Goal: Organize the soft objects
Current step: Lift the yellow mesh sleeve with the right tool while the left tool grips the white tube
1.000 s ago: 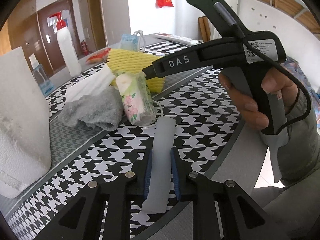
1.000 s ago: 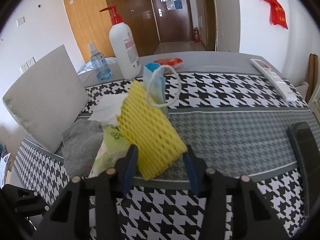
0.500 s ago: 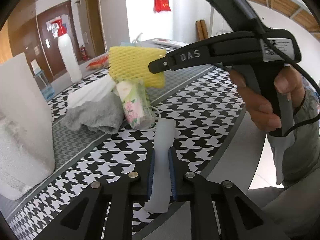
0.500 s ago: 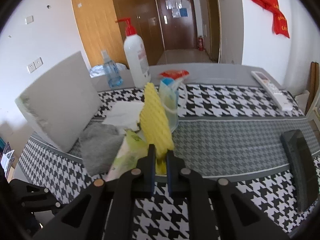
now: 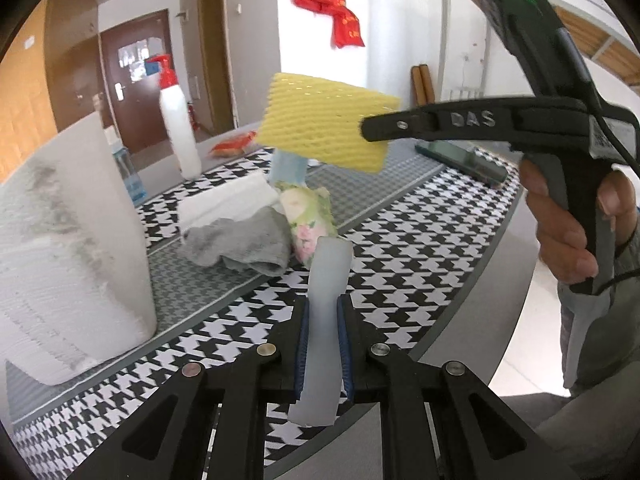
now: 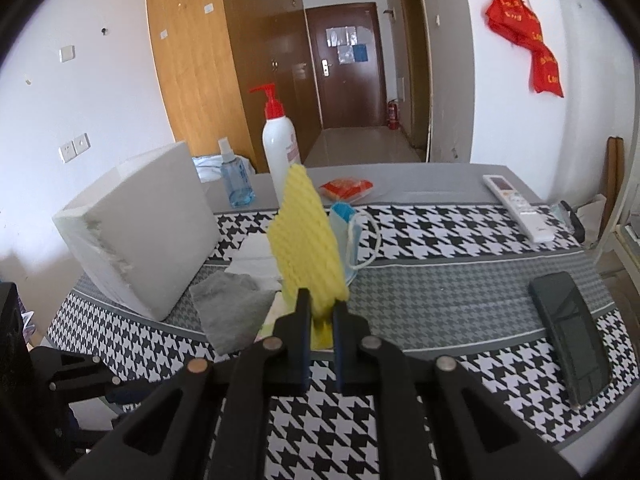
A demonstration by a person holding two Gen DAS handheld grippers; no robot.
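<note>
The right gripper (image 6: pixel 321 322) pinches a lifted yellow foam sheet (image 6: pixel 306 240), the left gripper (image 5: pixel 323 344) a white strip (image 5: pixel 325 304); both need placing next

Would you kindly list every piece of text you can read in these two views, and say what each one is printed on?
"DAS": raised letters on the arm of the right tool.
Sticker on that tool's body: print too small to read.
Red hanging banners: yellow characters, blurred, unreadable.
Pump bottle label: pink print, unreadable.
Papers on the brown door: unreadable.
Remote control: markings too small.
</note>
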